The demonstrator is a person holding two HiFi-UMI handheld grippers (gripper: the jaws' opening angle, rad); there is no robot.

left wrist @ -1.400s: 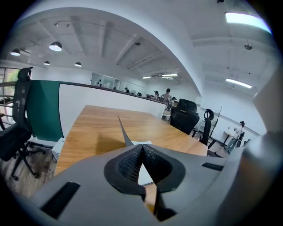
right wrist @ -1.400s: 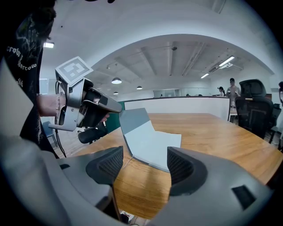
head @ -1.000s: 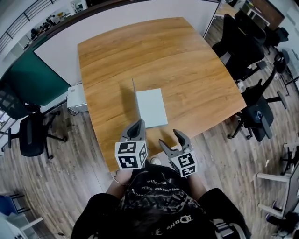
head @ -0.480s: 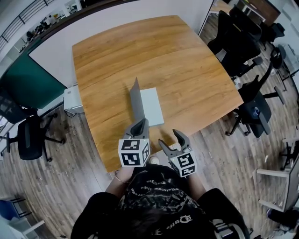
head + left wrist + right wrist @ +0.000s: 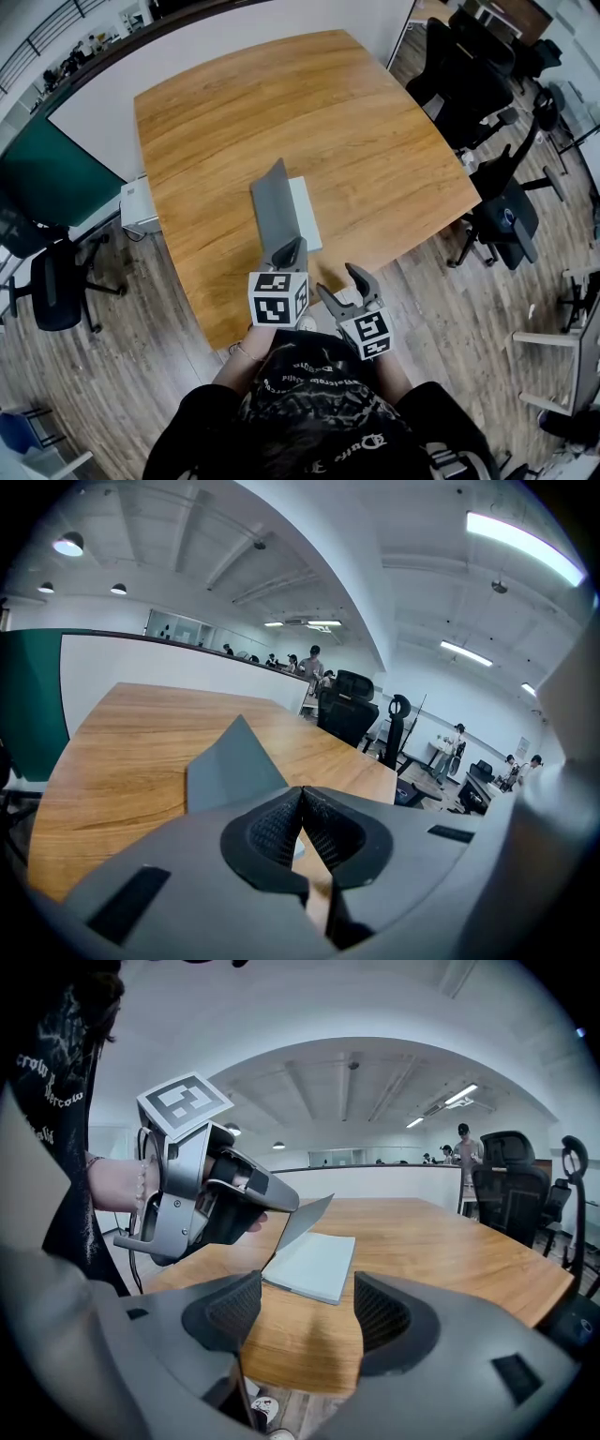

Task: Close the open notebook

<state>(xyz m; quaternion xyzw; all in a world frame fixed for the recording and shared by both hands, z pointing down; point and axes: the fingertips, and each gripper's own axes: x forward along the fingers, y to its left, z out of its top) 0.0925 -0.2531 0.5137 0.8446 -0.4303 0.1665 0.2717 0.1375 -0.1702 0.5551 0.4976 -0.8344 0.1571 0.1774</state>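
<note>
I saw left gripper (image 5: pixel 291 248) with jaws closed and empty, tip against raised grey cover (image 5: pixel 272 211) at 12 o'clock. Right gripper (image 5: pixel 339 281) jaws stood wide, empty; notebook (image 5: pixel 306 214) lay at 11 o'clock, apart.

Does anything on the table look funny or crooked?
Only the notebook: its grey cover stands tilted up over the pale pages instead of lying flat, so it is half closed. The left gripper, fingers shut, is by the cover's near edge. Nothing on the table looks spilled or broken.
</note>
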